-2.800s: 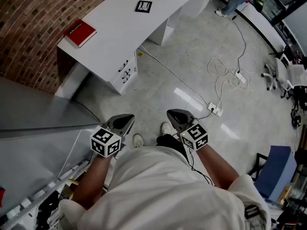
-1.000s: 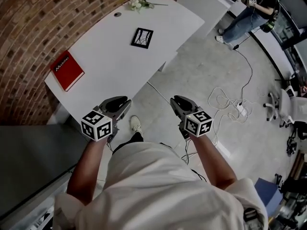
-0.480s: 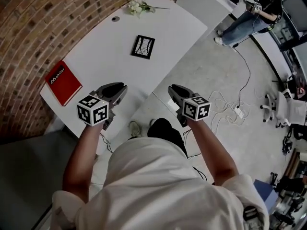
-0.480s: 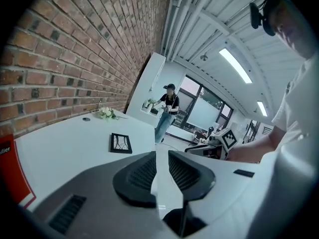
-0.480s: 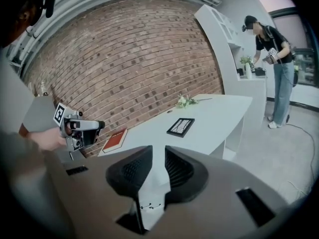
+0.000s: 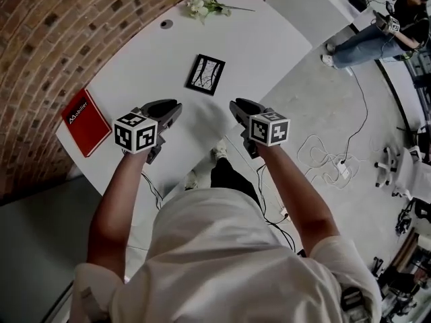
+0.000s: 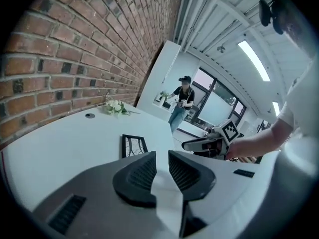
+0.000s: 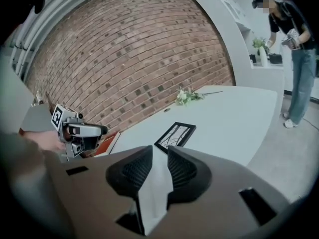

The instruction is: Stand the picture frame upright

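My left gripper (image 6: pixel 172 106) and right gripper (image 6: pixel 236 104) point forward side by side on outstretched arms, tipped slightly down, jaws slightly spread and empty. Beyond them the black rectangular picture frame (image 6: pixel 206 74) lies flat on the white bench (image 6: pixel 269 39).

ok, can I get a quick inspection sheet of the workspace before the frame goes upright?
Surface: white table, set along the brick wall.
Job's things: picture frame lying flat mid-table, nothing touching it.
Clutter: red book at the table's left end; flowers at the far end.
Grippers: left gripper and right gripper both open and empty, short of the frame.
Cables: loose floor cables and a power strip right of the table.
Surroundings: a person standing beyond the table.
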Available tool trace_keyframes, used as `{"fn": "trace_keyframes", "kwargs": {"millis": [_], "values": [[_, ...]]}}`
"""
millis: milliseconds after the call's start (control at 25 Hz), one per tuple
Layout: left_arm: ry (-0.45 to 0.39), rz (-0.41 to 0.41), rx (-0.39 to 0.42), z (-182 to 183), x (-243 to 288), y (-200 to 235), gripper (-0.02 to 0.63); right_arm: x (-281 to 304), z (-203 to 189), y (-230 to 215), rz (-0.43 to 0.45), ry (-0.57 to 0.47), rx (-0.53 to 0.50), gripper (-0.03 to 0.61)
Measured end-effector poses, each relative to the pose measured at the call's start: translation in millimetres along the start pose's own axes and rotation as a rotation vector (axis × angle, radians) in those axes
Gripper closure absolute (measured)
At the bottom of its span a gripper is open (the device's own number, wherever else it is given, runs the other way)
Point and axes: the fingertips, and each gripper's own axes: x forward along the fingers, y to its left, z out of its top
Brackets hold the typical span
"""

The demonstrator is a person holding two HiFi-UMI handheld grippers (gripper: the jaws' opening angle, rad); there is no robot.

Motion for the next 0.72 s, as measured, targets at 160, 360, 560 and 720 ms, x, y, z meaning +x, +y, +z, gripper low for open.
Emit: {"fn": "trace_keyframes", "kwargs": {"millis": [160,360,560,720], "values": [[0.042,0.027,-0.032,8.3,37.5,25.5,0.539,40.1,14.7,-27.0,0.046,0.043,0.024,0.5],[0.118,0.053,-0.037,13.5,81.7,57.9,0.538,85.2,21.5,-58.3,0.07,0.1,0.05,0.5],[0.215,0.076,-0.001,11.0,116.9,89.9,0.537,116.8,20.8,-76.7,0.085,0.16,0.089,0.5],[0.299,0.083,0.055,11.3,140.5,108.9,0.531,129.9,17.2,-87.0,0.083,0.198,0.115,0.5]]}}
